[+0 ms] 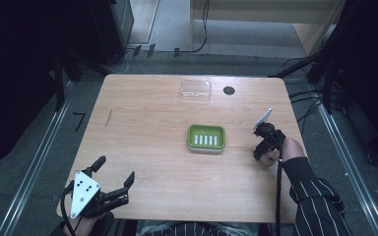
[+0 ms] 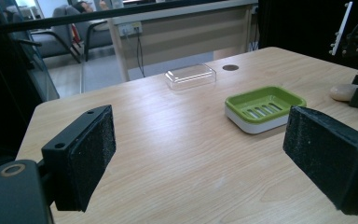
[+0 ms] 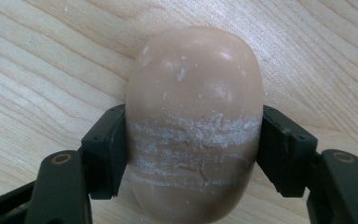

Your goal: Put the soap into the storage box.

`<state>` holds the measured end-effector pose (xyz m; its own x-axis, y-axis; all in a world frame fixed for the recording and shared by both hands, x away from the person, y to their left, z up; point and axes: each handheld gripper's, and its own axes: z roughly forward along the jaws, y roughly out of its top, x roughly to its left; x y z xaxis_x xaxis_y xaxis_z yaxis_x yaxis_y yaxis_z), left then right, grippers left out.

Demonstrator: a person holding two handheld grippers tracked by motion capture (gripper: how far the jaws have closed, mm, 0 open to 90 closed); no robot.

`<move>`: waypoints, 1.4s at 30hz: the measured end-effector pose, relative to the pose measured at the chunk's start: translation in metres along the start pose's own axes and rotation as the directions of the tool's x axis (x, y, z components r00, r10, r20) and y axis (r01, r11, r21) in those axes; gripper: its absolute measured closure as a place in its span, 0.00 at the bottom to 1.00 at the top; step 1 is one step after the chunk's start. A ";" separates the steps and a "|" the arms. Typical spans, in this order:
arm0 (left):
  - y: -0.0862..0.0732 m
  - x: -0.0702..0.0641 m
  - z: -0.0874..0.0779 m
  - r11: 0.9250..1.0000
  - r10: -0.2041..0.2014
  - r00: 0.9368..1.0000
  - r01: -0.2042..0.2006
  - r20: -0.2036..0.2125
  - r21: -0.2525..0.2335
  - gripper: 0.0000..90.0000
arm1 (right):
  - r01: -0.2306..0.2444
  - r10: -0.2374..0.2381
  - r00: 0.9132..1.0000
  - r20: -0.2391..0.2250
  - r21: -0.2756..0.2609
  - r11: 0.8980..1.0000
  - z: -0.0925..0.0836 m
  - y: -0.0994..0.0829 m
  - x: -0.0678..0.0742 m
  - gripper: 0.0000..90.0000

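Your right gripper (image 3: 193, 154) pinches the soap bar (image 3: 193, 126) on the table (image 1: 142, 123), at three o'clock from the green soap dish (image 1: 206, 137). Left gripper (image 1: 112, 179) sits spread, idle. Grasp looks set; next, lift it toward the dish.

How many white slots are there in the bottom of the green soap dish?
5. They lie side by side in one row across the middle of the green soap dish, which stands at the centre of the table. None seems hidden.
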<state>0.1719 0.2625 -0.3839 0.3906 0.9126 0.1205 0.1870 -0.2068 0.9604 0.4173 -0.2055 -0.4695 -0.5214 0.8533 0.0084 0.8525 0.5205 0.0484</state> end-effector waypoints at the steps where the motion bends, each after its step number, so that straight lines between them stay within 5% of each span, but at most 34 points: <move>1: 0.000 0.000 0.000 1.000 0.000 1.000 0.000 -0.002 0.001 0.11 | 0.001 -0.001 1.000 0.000 0.002 1.000 0.000 0.000 0.000 0.37; 28: 0.000 0.000 -0.001 1.000 -0.005 1.000 0.005 -0.007 -0.001 0.11 | 0.101 -0.100 0.995 0.016 -0.019 0.995 -0.017 0.005 0.014 0.37; 42: -0.002 0.002 -0.005 1.000 -0.008 1.000 0.008 -0.019 0.002 0.11 | 0.196 -0.195 0.980 0.025 -0.036 0.980 -0.025 0.019 0.034 0.37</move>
<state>0.1676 0.2668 -0.3841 0.3715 0.9209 0.1178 0.1915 -0.2001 0.9609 0.4146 -0.1671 -0.4428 -0.6766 0.7359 -0.0258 0.7320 0.6759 0.0855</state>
